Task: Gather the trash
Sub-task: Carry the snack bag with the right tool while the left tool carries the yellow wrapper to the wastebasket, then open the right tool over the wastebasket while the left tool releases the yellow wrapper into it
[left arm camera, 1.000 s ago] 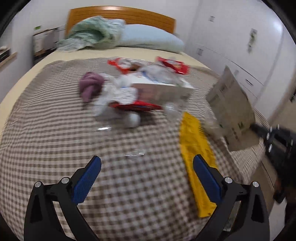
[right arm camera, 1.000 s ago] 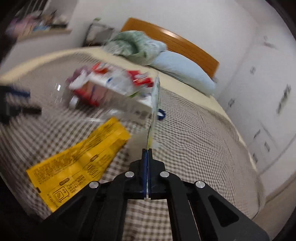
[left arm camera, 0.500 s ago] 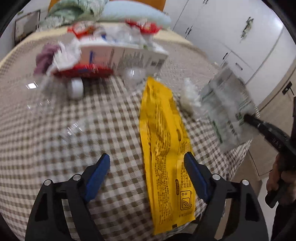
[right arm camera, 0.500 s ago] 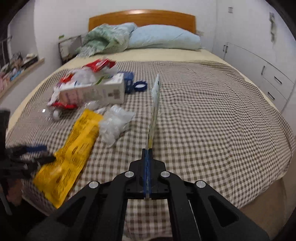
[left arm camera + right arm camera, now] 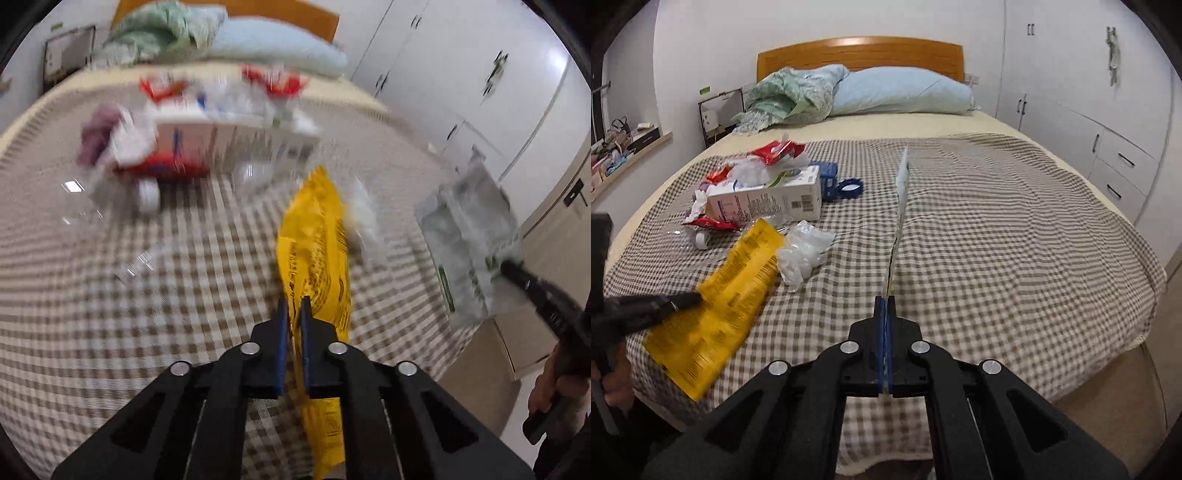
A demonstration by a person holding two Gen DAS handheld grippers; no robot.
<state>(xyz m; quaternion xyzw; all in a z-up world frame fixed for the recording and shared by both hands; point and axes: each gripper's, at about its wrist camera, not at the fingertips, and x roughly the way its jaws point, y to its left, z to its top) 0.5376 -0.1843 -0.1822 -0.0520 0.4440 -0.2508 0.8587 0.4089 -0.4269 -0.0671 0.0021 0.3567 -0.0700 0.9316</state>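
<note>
My left fingers have just closed on the near part of the yellow wrapper, which lies on the bed. My right fingers are clamped on a thin clear bag. Lift the wrapper slowly; the film may slip. More trash: the carton.

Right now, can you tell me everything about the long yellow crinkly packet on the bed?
The long yellow crinkly packet is a flat, shiny plastic wrapper with small dark print. It lies lengthwise on the brown-checked blanket, its near end reaching the bed's edge. The left gripper has just closed and pinches its near part. A crumpled clear plastic bag sits against its far side.
</note>
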